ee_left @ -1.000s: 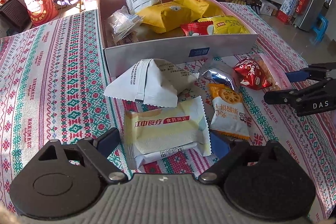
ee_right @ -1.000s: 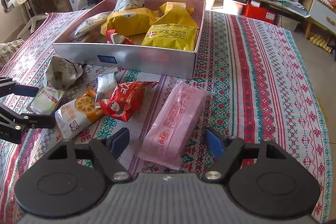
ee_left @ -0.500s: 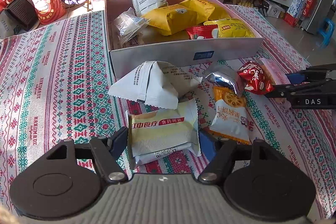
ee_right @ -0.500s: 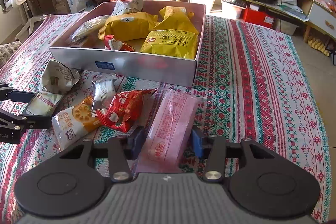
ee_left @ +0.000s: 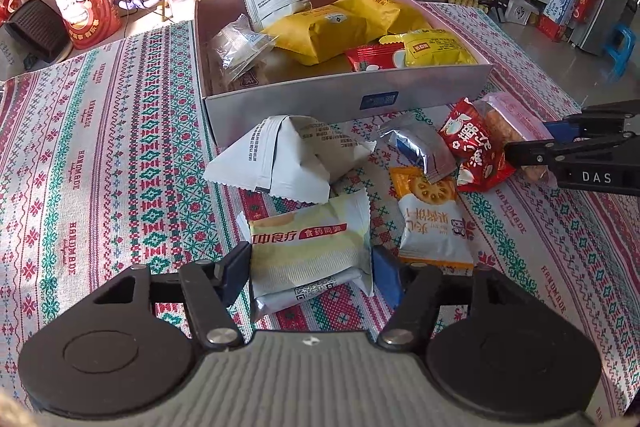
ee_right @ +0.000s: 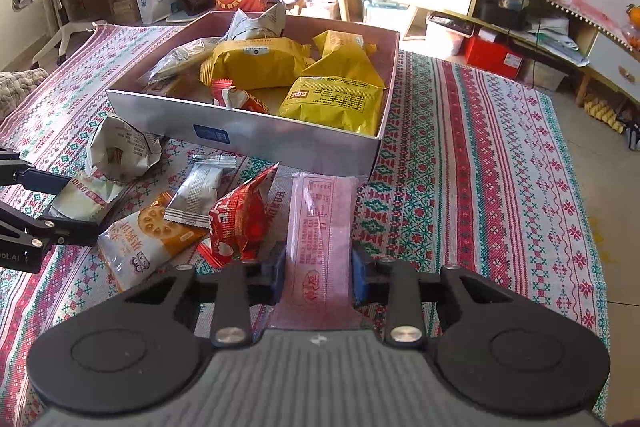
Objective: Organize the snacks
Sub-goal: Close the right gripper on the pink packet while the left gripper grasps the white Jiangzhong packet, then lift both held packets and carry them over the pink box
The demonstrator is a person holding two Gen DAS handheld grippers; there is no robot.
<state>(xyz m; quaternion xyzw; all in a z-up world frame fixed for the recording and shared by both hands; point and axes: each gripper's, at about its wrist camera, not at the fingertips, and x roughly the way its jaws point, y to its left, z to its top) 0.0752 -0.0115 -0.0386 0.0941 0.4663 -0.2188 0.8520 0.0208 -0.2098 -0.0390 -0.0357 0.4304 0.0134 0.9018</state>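
Observation:
A pale yellow snack packet [ee_left: 308, 247] lies on the patterned cloth between the fingers of my left gripper [ee_left: 310, 267]. Its jaws are closing, and both blue pads touch the packet's sides. A long pink packet [ee_right: 320, 227] is clamped at its near end by my right gripper [ee_right: 318, 271], which is shut on it. The packet's far end reaches toward the box's front corner. The silver cardboard box [ee_left: 320, 103] stands just beyond both grippers and holds yellow bags, a red packet and clear pouches.
Loose snacks lie between the grippers in front of the box: a crumpled white pouch [ee_left: 288, 163], a silver packet [ee_left: 420, 147], a red packet [ee_left: 472, 151] and an orange-and-white cracker packet [ee_left: 432, 223]. Cabinets and room clutter stand beyond the table.
Both grippers' jaws have come in from wide open. The left pads now touch the yellow packet's sides, and the right pads have clamped onto the pink packet. Neither hand shifted noticeably.

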